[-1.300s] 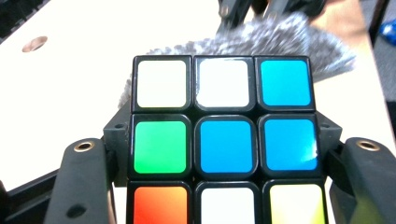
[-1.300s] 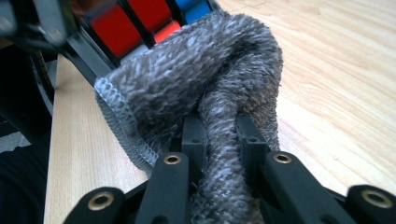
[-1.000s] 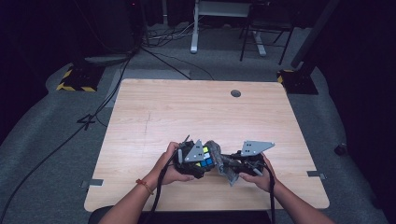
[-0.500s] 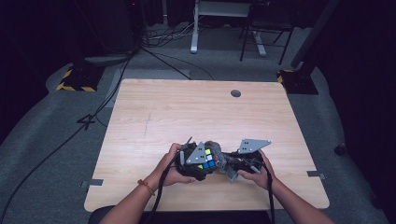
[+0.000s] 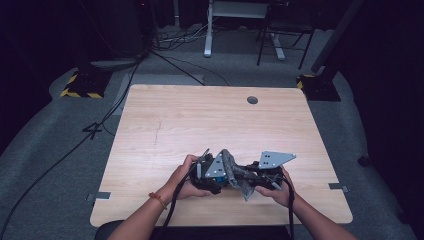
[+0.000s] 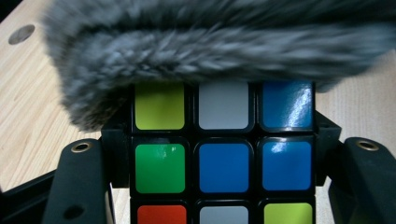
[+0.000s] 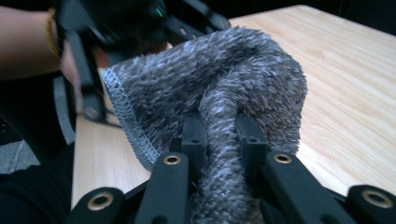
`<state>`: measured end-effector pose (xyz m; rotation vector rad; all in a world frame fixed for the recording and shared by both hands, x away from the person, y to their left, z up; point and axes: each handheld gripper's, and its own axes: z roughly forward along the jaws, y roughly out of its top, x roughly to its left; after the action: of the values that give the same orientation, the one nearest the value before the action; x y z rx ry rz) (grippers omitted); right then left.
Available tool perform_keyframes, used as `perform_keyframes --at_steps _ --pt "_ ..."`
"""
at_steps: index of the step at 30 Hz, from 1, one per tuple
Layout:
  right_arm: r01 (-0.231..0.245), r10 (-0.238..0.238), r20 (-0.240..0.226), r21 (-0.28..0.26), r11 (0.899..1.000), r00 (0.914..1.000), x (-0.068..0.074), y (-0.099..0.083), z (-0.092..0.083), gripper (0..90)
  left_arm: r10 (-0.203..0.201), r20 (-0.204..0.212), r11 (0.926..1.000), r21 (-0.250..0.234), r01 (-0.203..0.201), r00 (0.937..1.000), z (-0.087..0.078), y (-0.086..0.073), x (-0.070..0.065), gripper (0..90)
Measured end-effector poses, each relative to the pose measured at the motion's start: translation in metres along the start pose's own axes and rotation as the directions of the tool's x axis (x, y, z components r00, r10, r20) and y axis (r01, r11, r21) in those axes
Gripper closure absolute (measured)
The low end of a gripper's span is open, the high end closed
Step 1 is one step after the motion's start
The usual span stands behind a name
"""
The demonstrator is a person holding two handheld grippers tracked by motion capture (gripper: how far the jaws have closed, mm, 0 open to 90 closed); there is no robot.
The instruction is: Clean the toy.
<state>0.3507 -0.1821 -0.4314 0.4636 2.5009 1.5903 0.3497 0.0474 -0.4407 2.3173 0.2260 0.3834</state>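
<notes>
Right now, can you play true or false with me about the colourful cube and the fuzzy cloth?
1. The left gripper is clamped on the puzzle cube. True.
2. The right gripper is open and holds nothing. False: it is shut on the grey cloth.
3. The cloth lies against the top of the cube. True, as the left gripper view shows.
4. The middle square on the cube's visible face is red. False: it is blue.
5. The cube sits alone at the table's far edge. False: it is held near the person's edge.
</notes>
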Motion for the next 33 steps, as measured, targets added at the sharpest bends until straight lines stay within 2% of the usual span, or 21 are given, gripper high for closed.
perform_keyframes --at_steps 2,4,6,10,14,17,19,25,33 --pt "0.013 -0.013 0.001 -0.003 1.000 0.9999 0.003 0.003 0.000 77.4 0.014 0.002 0.9999 0.003 -0.014 0.9999 0.001 0.001 -0.001 33.2" --pt "0.035 -0.035 0.021 0.016 0.999 0.9992 0.004 0.003 0.001 77.3 0.009 -0.008 1.0000 -0.002 -0.009 0.9999 -0.001 0.001 0.000 33.2" --pt "0.018 -0.019 0.032 0.026 1.000 0.9993 0.000 0.001 0.003 77.3 0.003 -0.017 0.9999 -0.014 -0.003 0.9998 -0.004 0.001 0.000 33.2" --pt "-0.034 0.029 0.055 0.088 0.996 0.9980 -0.014 -0.012 0.008 77.3 -0.004 -0.030 0.9987 -0.051 0.003 0.9996 -0.012 0.002 0.002 33.2" --pt "-0.085 0.081 0.033 0.109 0.990 0.9961 -0.022 -0.020 0.011 77.3 -0.015 -0.033 0.9937 -0.111 0.011 0.9994 -0.019 0.003 0.003 33.2" --pt "-0.110 0.110 0.000 0.109 0.988 0.9939 -0.023 -0.022 0.013 77.2 -0.005 -0.026 0.9918 -0.128 0.001 0.9997 -0.022 0.005 0.003 33.3" --pt "-0.117 0.121 -0.044 0.077 0.990 0.9917 -0.023 -0.022 0.012 77.3 0.002 -0.021 0.9905 -0.138 -0.005 0.9998 -0.022 0.004 0.002 33.2" --pt "-0.131 0.131 -0.075 0.008 0.991 0.9885 -0.023 -0.020 0.003 77.4 0.004 -0.012 0.9911 -0.133 -0.006 0.9999 -0.022 0.001 0.004 32.7" --pt "-0.097 0.093 -0.069 -0.045 0.994 0.9932 -0.016 -0.013 -0.004 77.5 -0.004 0.001 0.9946 -0.103 0.004 1.0000 -0.019 -0.001 0.005 32.7"
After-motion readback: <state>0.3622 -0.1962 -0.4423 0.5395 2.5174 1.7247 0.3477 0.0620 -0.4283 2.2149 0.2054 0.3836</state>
